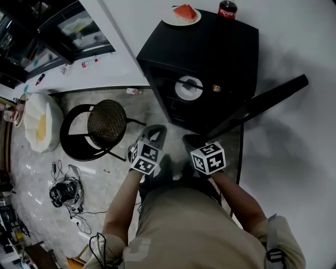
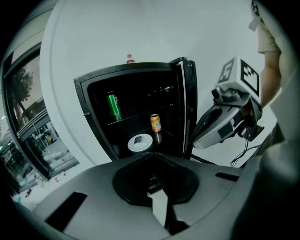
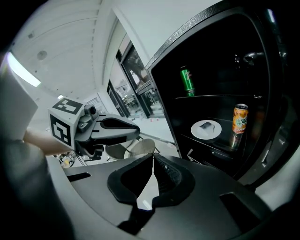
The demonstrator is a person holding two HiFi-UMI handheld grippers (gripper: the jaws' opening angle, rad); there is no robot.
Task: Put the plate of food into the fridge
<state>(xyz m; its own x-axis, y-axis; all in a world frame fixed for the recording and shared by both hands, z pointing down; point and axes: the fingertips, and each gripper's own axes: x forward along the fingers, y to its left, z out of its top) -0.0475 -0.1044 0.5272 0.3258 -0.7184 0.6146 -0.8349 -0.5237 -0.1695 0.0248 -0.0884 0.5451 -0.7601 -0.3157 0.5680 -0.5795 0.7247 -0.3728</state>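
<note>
The black mini fridge (image 1: 210, 52) stands with its door (image 1: 268, 102) swung open. On top of it sit a white plate with a watermelon slice (image 1: 185, 14) and a cola bottle (image 1: 227, 9). Inside, a second white plate (image 1: 189, 87) (image 2: 140, 142) (image 3: 206, 129) holds a small grey item, with an orange can (image 2: 155, 123) (image 3: 240, 118) beside it and a green can (image 2: 112, 104) (image 3: 187, 80) on the shelf above. My left gripper (image 1: 156, 132) (image 2: 157, 187) and right gripper (image 1: 193, 141) (image 3: 151, 173) hover side by side in front of the fridge, both shut and empty.
A round wicker chair (image 1: 106, 123) stands left of the fridge, with a white cushion (image 1: 39, 122) beyond it. Cables and a dark device (image 1: 65, 192) lie on the tiled floor at lower left. A white wall runs behind the fridge.
</note>
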